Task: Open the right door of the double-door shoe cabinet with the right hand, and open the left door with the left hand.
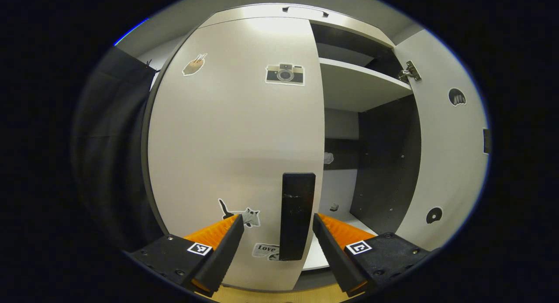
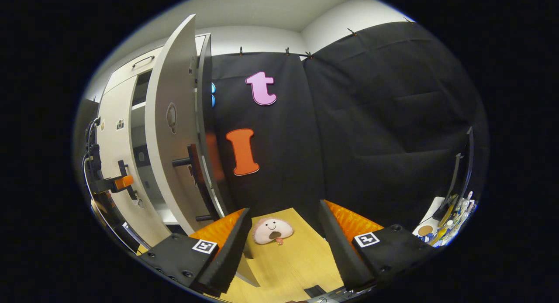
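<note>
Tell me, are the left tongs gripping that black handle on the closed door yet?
Apart. In the left gripper view the black handle stands between the left tongs, with door surface showing in a gap on each side of it.

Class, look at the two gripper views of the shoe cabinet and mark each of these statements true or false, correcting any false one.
1. The right door of the cabinet stands open. True.
2. The left door is swung wide open. False: it is still closed, its face flat to the left gripper view.
3. The left claw is open, with the left door's black handle between its fingers. True.
4. The right claw is clamped on the right door's handle. False: it is open and holds nothing, with the yellow floor beyond it.
5. A camera sticker sits on the left door. True.
6. Shoes fill the upper shelf. False: no shoes show on it.
</note>
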### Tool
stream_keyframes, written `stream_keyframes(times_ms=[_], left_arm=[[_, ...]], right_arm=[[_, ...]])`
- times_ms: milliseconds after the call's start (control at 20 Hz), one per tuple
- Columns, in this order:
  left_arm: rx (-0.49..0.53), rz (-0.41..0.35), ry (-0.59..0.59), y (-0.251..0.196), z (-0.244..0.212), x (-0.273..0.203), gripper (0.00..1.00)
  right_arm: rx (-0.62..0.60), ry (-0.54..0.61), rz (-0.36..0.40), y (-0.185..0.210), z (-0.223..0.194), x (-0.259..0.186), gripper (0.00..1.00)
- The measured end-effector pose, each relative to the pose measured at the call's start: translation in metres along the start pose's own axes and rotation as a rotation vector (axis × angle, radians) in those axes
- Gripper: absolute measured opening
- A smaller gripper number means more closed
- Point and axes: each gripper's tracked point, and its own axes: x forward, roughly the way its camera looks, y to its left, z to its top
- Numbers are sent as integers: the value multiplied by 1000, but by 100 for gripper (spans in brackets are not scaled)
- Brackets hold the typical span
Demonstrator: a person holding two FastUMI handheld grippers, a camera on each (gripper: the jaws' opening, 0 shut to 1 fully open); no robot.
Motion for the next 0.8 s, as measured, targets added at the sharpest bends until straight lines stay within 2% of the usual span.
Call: stream_keyframes(times_ms=[100,150,200,350,450,500,700,800], left_arm=[[8,5,11,-1,-4,5,94],[9,1,11,-4,-5,5,87],[13,4,5,-5,-4,5,72],[22,-8,10,-11,-4,9,63],[21,-18,14,-18,-5,9,47],[27,-13,12,-18,-5,10,34],[-33,-19,-8,-15,-5,5,30],[7,-20,-6,-14,-7,-4,25]], right_arm=[[5,10,-8,-2,-2,3,98],[11,2,-16,-5,0,4,99],[17,-9,-19,-6,3,4,99],[27,-22,-15,-7,6,3,99],[25,-20,-19,-10,6,2,99],[22,-16,-19,-11,5,1,98],[-3,-20,-18,-11,8,-9,98],[-27,-25,-24,-12,12,-12,98]])
